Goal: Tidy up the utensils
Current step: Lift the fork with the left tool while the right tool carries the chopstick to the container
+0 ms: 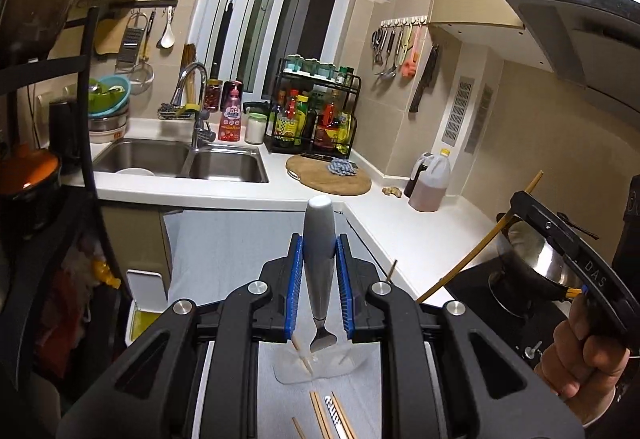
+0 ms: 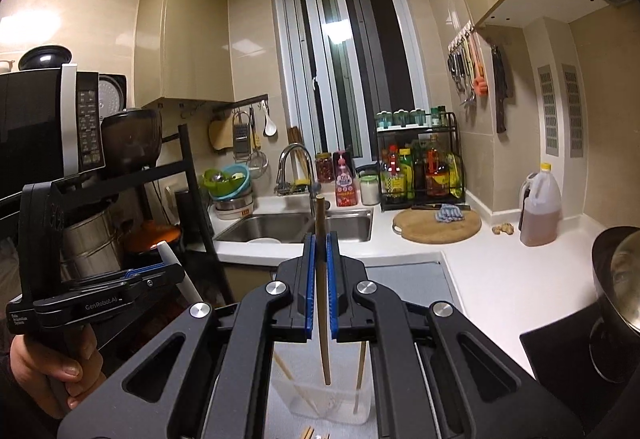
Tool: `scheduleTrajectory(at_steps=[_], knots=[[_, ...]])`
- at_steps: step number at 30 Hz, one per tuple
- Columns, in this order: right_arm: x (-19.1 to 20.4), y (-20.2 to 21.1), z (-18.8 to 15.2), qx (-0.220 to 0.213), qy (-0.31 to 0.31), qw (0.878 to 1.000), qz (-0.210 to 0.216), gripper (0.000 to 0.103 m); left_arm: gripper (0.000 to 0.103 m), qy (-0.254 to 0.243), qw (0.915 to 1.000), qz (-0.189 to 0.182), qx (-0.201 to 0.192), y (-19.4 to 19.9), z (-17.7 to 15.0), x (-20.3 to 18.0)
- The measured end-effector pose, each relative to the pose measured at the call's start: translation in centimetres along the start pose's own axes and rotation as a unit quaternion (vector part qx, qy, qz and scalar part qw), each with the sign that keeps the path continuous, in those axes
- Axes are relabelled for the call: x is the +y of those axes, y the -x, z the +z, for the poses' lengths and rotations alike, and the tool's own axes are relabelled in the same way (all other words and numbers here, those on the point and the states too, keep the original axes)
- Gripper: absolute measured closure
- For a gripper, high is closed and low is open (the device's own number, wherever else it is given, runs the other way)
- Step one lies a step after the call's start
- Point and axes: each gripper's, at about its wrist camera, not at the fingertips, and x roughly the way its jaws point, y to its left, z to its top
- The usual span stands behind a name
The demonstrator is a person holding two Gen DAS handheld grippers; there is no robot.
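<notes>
Our left gripper (image 1: 318, 251) clamps a grey-handled utensil (image 1: 319, 235) upright between its fingers. Our right gripper (image 2: 320, 251) pinches a chopstick (image 2: 322, 303), tip hanging over the clear container (image 2: 362, 413) on the counter (image 2: 492, 279).

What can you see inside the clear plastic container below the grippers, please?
The clear container holds a few leaning wooden chopsticks. Its base is too blurred and gripper-covered for an exact count.

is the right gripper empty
No, the right gripper has its blue-padded jaws shut on a brown wooden chopstick hanging above the clear plastic container.
</notes>
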Motion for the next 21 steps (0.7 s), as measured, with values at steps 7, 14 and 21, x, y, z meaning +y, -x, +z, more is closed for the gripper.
scheduleTrajectory(at_steps=[7, 14, 21], knots=[[-1.6, -4.2, -2.6, 0.03, -0.014, 0.999, -0.004, 0.097, 0.086, -0.013, 0.9989, 0.009, 0.043, -4.9, -1.8, 0.5], [-2.4, -7.0, -6.8, 0.073, -0.022, 0.997, -0.005, 0.097, 0.086, -0.03, 0.9962, 0.023, 0.078, -8.2, -4.9, 1.1], [-3.4, -8.6, -10.6, 0.108, -0.039, 0.993, -0.017, 0.097, 0.086, -0.029, 0.994, 0.027, 0.102, -9.9, -7.4, 2.1]])
